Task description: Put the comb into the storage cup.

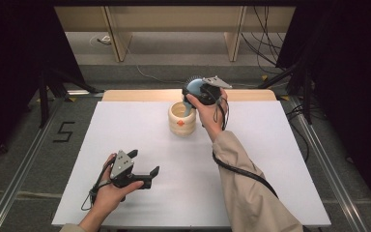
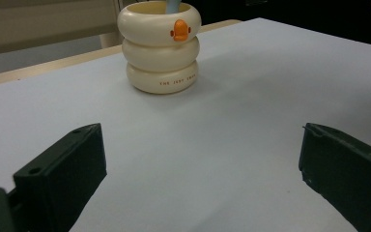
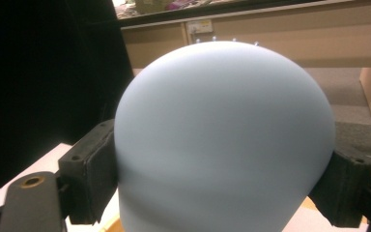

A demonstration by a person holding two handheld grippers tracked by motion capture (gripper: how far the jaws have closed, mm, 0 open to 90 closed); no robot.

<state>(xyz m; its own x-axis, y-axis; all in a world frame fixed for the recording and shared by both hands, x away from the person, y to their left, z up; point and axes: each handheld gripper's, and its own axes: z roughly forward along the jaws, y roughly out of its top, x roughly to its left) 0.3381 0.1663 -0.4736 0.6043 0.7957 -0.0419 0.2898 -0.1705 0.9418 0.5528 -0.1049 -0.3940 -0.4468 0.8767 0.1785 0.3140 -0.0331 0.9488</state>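
Cream duck holder [image 2: 160, 47] containing blue brush [image 3: 222, 140], right hand-held gripper [image 1: 196, 92] clamping it

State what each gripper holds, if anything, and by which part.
The right gripper clamps a blue hairbrush by its rounded head, handle down in the cup. The left gripper holds nothing.

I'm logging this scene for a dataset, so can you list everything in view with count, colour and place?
Board: one, white, covering the table.
Holder: one, cream, three stacked rings with an orange duck bill, far middle of the board.
Brush: one, pale blue, rounded head with bristles; handle end dips into the holder.
Cables: several, dark, floor at the back.
Floor mark "5": one, black, left of the table.
Left tongs: black, open, near left of the board.
Right tongs: black, shut on the brush head.
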